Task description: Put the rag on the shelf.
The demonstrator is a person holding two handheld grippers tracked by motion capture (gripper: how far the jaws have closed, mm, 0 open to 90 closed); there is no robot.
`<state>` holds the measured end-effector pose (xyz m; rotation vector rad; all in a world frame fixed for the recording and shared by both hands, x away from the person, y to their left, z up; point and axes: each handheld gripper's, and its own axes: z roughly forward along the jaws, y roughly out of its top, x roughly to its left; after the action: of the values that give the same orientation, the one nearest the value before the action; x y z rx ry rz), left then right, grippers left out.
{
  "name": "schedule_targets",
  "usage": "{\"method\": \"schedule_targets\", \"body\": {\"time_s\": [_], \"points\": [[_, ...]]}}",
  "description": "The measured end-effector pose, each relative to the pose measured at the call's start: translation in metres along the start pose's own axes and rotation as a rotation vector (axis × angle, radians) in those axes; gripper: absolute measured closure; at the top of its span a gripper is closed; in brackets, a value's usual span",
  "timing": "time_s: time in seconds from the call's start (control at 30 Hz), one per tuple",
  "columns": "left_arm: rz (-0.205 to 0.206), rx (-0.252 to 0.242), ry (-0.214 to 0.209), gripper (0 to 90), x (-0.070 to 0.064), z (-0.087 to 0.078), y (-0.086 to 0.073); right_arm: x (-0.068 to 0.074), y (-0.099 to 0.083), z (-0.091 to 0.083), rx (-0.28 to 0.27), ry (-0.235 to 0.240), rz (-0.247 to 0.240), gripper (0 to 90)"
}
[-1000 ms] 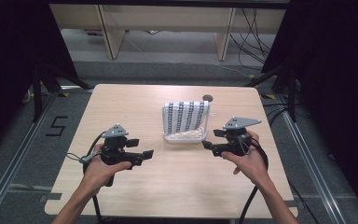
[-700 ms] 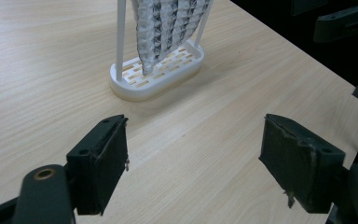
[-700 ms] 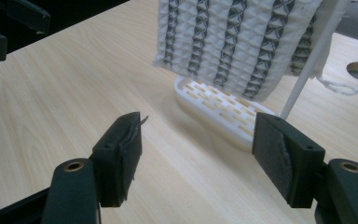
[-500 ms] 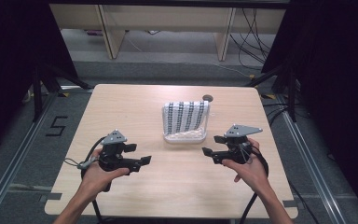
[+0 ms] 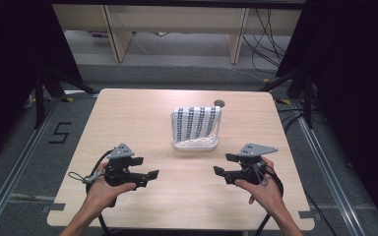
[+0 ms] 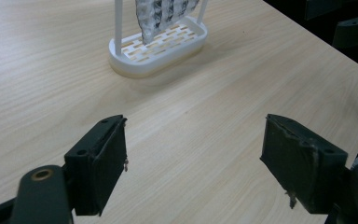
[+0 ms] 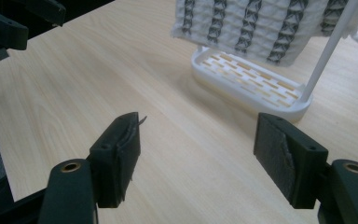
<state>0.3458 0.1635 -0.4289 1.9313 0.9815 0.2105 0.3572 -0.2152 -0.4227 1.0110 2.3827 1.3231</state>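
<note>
A white rack stands at the middle of the table with a black-and-white patterned cloth draped over its top bar. My left gripper hovers near the front left, open and holding nothing, its jaws pointing right. My right gripper mirrors it at the front right, open and empty. In the left gripper view the rack base and cloth lie well beyond the wide-apart jaws of the left gripper. In the right gripper view the cloth hangs over the base, ahead of the right gripper.
The light wooden table has a small dark round hole near its far edge behind the rack. Dark curtains flank both sides. A "5" is marked on the floor at the left, and cables lie beyond the table.
Both grippers have drawn back toward the table's near edge, away from the rack. Both stay open. The rack and cloth have not moved.
</note>
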Motion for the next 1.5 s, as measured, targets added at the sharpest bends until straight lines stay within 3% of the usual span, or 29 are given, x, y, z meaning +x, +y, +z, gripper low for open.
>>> {"method": "schedule_targets", "body": {"time_s": [0.03,0.1,0.2,0.23,0.4,0.43,0.47,0.5,0.53,0.7,0.73,0.77,0.87,1.03,1.07,1.1,1.13,1.17,1.2,1.23,1.27,1.3,1.33,1.4,1.43,1.5], "points": [[0.002,0.007,-0.001,21.1,0.0,0.0,-0.001,0.003,-0.002,0.0,0.014,0.002,0.03,32.8],[-0.005,0.004,-0.003,21.1,0.0,0.001,-0.004,0.001,-0.004,0.001,0.011,-0.004,0.0,32.6],[-0.004,0.015,0.004,21.1,0.001,0.002,-0.008,0.004,-0.009,0.002,0.027,-0.003,0.03,32.4],[-0.006,0.008,0.008,21.1,0.001,0.003,-0.01,0.002,-0.01,0.003,0.028,-0.004,0.004,32.4],[0.013,0.027,0.009,21.1,0.002,0.003,-0.017,0.003,-0.019,0.004,0.036,-0.002,0.016,32.1],[0.002,0.012,0.025,21.1,-0.001,0.003,-0.019,0.004,-0.021,0.004,0.044,0.01,0.032,32.1],[0.007,0.012,0.024,21.1,-0.001,0.003,-0.021,0.003,-0.023,0.003,0.036,-0.009,0.022,31.9],[0.03,0.025,0.026,21.2,0.0,0.002,-0.022,0.005,-0.026,0.003,0.036,-0.008,0.033,31.9],[0.012,0.006,0.026,21.2,-0.002,0.003,-0.024,0.006,-0.027,0.003,0.037,-0.007,0.042,31.9],[0.001,-0.003,0.023,21.2,-0.002,-0.003,-0.037,0.005,-0.038,0.001,0.03,0.01,0.035,31.1],[0.004,-0.001,0.026,21.2,-0.002,-0.004,-0.039,0.007,-0.039,0.0,0.046,0.023,0.064,30.5],[0.011,0.003,0.035,21.1,-0.002,-0.005,-0.04,0.005,-0.04,0.001,0.035,0.016,0.046,30.0],[0.014,-0.007,0.035,21.1,-0.002,-0.008,-0.044,0.007,-0.044,0.0,0.041,0.012,0.079,29.6],[0.018,0.002,0.043,21.1,-0.005,-0.011,-0.052,0.006,-0.051,-0.001,0.055,-0.01,0.055,29.2],[0.035,0.012,0.042,21.0,-0.004,-0.011,-0.053,0.007,-0.053,-0.001,0.057,-0.009,0.057,29.1],[0.019,-0.003,0.043,21.0,-0.006,-0.01,-0.055,0.009,-0.054,-0.002,0.069,-0.009,0.081,29.1],[0.018,0.001,0.036,20.9,-0.005,-0.01,-0.057,0.007,-0.055,-0.002,0.063,-0.02,0.036,29.0],[0.026,0.013,0.046,20.9,-0.005,-0.01,-0.059,0.009,-0.057,-0.002,0.071,-0.018,0.058,28.8],[0.023,0.009,0.051,20.9,-0.006,-0.01,-0.06,0.009,-0.059,-0.002,0.072,-0.023,0.047,28.7],[0.053,0.034,0.059,20.9,-0.004,-0.011,-0.062,0.01,-0.06,-0.003,0.072,-0.024,0.051,28.6],[0.049,0.032,0.063,20.9,-0.004,-0.01,-0.064,0.013,-0.061,-0.003,0.087,-0.021,0.065,28.4],[0.042,0.024,0.064,20.9,-0.005,-0.01,-0.065,0.012,-0.063,-0.003,0.083,-0.033,0.033,28.3],[0.052,0.033,0.07,20.9,-0.005,-0.01,-0.066,0.013,-0.064,-0.003,0.083,-0.034,0.036,28.3],[0.066,0.048,0.062,20.9,-0.004,-0.01,-0.068,0.014,-0.067,-0.004,0.091,-0.009,0.043,28.1],[0.073,0.051,0.066,20.9,-0.004,-0.01,-0.068,0.016,-0.067,-0.005,0.093,-0.03,0.044,28.1],[0.047,0.03,0.065,20.9,-0.005,-0.008,-0.07,0.017,-0.07,-0.005,0.088,-0.033,0.044,28.0]]}}
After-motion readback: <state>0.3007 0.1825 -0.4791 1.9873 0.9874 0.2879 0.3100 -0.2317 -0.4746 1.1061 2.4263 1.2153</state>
